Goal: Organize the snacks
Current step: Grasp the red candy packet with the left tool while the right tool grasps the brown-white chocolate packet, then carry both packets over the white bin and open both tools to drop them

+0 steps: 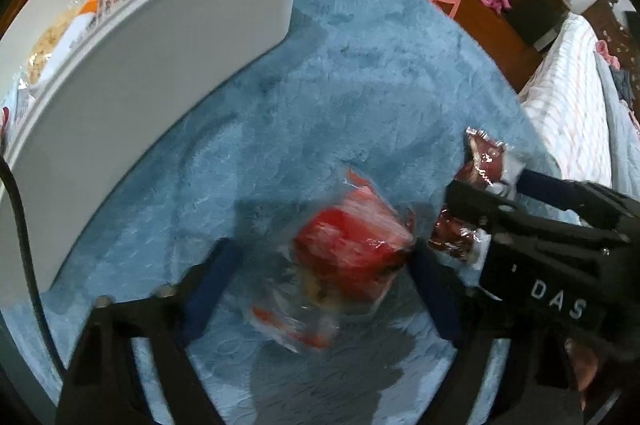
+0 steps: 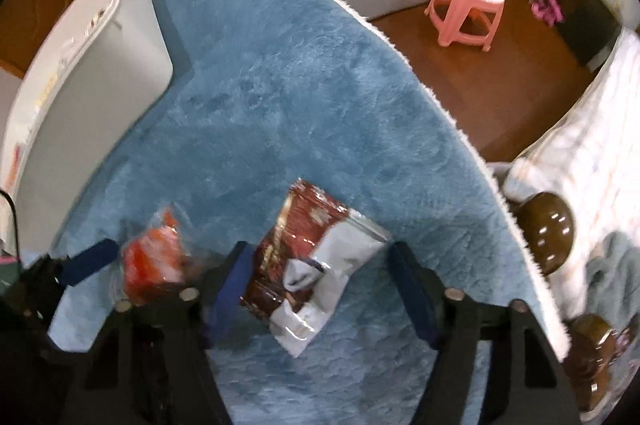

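A red snack packet [image 1: 352,249] in clear wrap lies on the blue fluffy cover [image 1: 360,85]. My left gripper [image 1: 322,251] points down over it, open, with a finger on each side; the left finger [image 1: 212,285] stands clear of the wrap. Beside it on the right lies a maroon and white snack packet [image 2: 316,257]. My right gripper [image 2: 320,247] straddles this one, open, its left finger [image 2: 236,277] at the packet's edge and its right finger [image 2: 412,289] a little apart. The red packet [image 2: 152,265] shows at the left in the right wrist view too.
A white bin [image 1: 160,65] holding several snack packets stands at the cover's left side, also seen as the white bin [image 2: 100,85]. The cover's right edge drops to a wooden floor with a pink stool [image 2: 468,9]. A bed [image 1: 572,113] with dark round bedposts [image 2: 548,225] lies to the right.
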Available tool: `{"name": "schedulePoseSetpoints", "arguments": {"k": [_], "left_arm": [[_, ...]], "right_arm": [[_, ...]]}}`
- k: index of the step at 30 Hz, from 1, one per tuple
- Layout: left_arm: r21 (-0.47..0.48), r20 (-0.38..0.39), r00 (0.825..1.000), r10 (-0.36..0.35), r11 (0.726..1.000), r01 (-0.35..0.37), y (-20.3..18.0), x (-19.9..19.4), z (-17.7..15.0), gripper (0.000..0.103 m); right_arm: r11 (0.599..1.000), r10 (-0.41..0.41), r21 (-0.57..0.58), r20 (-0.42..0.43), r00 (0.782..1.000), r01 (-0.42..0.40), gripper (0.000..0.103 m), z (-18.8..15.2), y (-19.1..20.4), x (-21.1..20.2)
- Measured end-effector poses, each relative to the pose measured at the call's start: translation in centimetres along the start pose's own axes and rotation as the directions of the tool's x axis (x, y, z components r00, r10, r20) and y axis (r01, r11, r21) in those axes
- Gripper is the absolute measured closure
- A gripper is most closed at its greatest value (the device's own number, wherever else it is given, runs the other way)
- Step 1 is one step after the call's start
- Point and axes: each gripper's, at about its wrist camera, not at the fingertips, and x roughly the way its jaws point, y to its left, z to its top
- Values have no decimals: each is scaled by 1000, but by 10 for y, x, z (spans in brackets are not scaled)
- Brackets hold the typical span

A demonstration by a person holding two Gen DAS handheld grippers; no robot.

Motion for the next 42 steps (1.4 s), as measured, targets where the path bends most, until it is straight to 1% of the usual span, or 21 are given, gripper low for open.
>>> {"name": "schedulePoseSetpoints", "arguments": {"k": [1, 2, 3, 4, 7, 10, 14, 18, 20, 22, 26, 28, 30, 34, 35, 37, 38, 39, 40, 41, 42], "left_arm": [[3, 12, 1000, 8, 1000, -9, -3, 0, -1, 31], [11, 23, 1000, 8, 1000, -8, -6, -2, -2, 35], [14, 28, 1000, 12, 1000, -13, -9, -3, -4, 44], [10, 31, 999, 19, 1000, -19, -11, -5, -6, 47], [-34, 33, 999, 14, 999, -13, -12, -9, -16, 49], [-84, 39, 999, 14, 996, -10, -10, -19, -30, 49], [-145, 62, 998, 19, 989, -10, -7, -40, -55, 49], [-177, 90, 995, 42, 984, -26, -6, -62, -78, 49], [-198, 115, 991, 64, 979, -40, -4, -79, -91, 49], [-220, 140, 987, 85, 974, -52, -7, -95, -98, 49], [-272, 209, 969, 135, 959, -75, 6, -141, -111, 49], [-298, 240, 958, 156, 951, -80, 12, -160, -112, 49], [-335, 276, 943, 185, 938, -86, 25, -188, -114, 49], [-390, 327, 917, 228, 916, -88, 47, -226, -109, 49], [-410, 344, 906, 248, 907, -92, 55, -239, -105, 49], [-432, 363, 891, 272, 897, -98, 64, -256, -100, 49], [-446, 375, 881, 288, 889, -101, 71, -267, -95, 49], [-453, 381, 876, 296, 886, -102, 74, -272, -92, 49], [-464, 393, 866, 311, 880, -106, 80, -281, -86, 49], [-469, 398, 859, 321, 877, -110, 83, -286, -80, 49], [-474, 404, 851, 335, 873, -118, 87, -292, -73, 49]], "right_arm": [[1000, -7, -11, 7, 1000, 7, 53, -2, 2, -1], [1000, -15, -19, 15, 1000, 15, 58, -4, 3, -3], [1000, -7, -21, 18, 1000, 7, 63, -4, 2, -6], [1000, 7, -17, 13, 1000, -6, 65, -4, 1, -7], [999, 49, 5, -6, 999, -49, 67, -5, -8, -10], [998, 67, -7, -14, 998, -67, 68, -10, -11, -16], [995, 86, -55, -18, 996, -87, 68, -24, -9, -29], [986, 121, -116, -27, 992, -123, 69, -42, -2, -44], [979, 142, -146, -27, 989, -145, 69, -50, 3, -54], [969, 164, -185, -27, 986, -166, 69, -59, 12, -68], [940, 225, -261, -15, 974, -221, 69, -65, 30, -96], [922, 263, -297, 6, 965, -249, 69, -64, 39, -114], [904, 296, -335, 41, 954, -266, 69, -60, 48, -134], [865, 369, -413, 139, 919, -285, 69, -44, 70, -182], [856, 386, -432, 168, 907, -284, 69, -39, 74, -195], [844, 411, -459, 220, 885, -278, 69, -29, 83, -217], [836, 429, -474, 254, 867, -276, 69, -22, 89, -232], [831, 442, -484, 274, 854, -274, 69, -15, 92, -240], [827, 452, -494, 297, 841, -271, 69, -9, 97, -249], [822, 462, -504, 317, 829, -266, 69, -3, 103, -257], [815, 475, -517, 338, 813, -262, 69, 4, 110, -266]]}}
